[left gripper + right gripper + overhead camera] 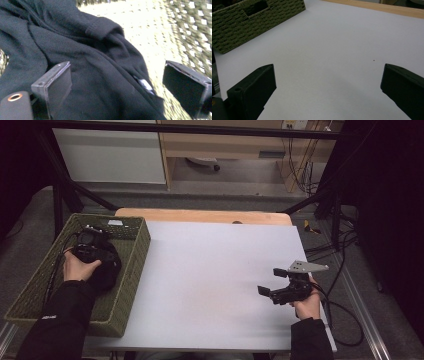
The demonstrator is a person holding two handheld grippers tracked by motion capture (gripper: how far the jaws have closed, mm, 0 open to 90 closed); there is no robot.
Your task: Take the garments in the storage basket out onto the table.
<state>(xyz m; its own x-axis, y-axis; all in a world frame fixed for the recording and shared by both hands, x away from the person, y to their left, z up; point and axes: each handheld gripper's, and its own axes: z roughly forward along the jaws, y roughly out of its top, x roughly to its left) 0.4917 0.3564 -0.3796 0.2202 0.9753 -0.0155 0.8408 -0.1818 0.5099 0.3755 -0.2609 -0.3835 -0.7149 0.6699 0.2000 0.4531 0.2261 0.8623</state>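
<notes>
basket [131, 251], green woven, sits at the left edge of the table [215, 270], and the black garment [106, 270] lies bunched inside it, against the woven floor near the middle of the basket. left gripper [90, 242] hangs just over that heap, inside the basket walls; seen from the left gripper view its jaws stand wide with the cloth [82, 75] beneath and between them, pads not pressing on it. judged: this is a drop-off posture, the garment lying in the basket and no longer gripped, the tool low enough that the fabric settles in a pile rather than spilling over the rim. a small white tag [145, 85] shows on the cloth near the right-hand jaw, so the folds face upward and loose. basket wall [195, 30] stands close on that side, which leaves little room to swing out sideways; straight up looks the safer exit. further right, the white table surface is bare in the middle. right gripper [274, 281] is held over the table's right part, well apart from the basket, jaws wide and holding nothing, aimed back toward the basket [244, 27]; judged parked, out of the left hand's way.
</notes>
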